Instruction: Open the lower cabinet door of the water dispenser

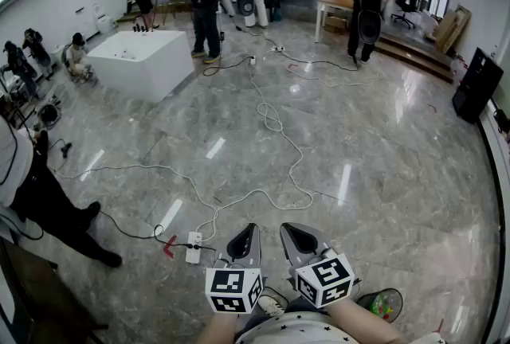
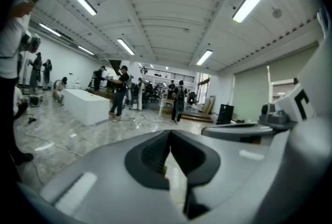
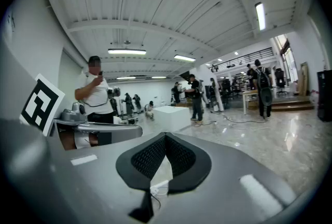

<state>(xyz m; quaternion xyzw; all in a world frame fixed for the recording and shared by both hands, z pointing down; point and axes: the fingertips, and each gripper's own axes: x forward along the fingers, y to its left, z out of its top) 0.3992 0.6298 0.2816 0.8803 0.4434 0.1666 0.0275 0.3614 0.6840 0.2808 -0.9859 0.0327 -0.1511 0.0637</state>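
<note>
No water dispenser or cabinet door shows in any view. My left gripper (image 1: 251, 228) and my right gripper (image 1: 287, 228) hang side by side low in the head view, above a grey marble floor (image 1: 358, 175). Both point forward and slightly down. Seen from its own camera, the left gripper (image 2: 169, 133) has its dark pads meeting at the tips with nothing between them. The right gripper (image 3: 166, 135) is likewise shut and empty. Each one's marker cube (image 1: 233, 290) sits near my hands.
A white power strip (image 1: 194, 247) and long cables (image 1: 271, 123) lie on the floor just ahead. A person in dark trousers (image 1: 48, 207) stands close on the left. Farther off are a white box (image 1: 142, 62), a table (image 1: 335, 4), a black speaker (image 1: 476, 84) and several people.
</note>
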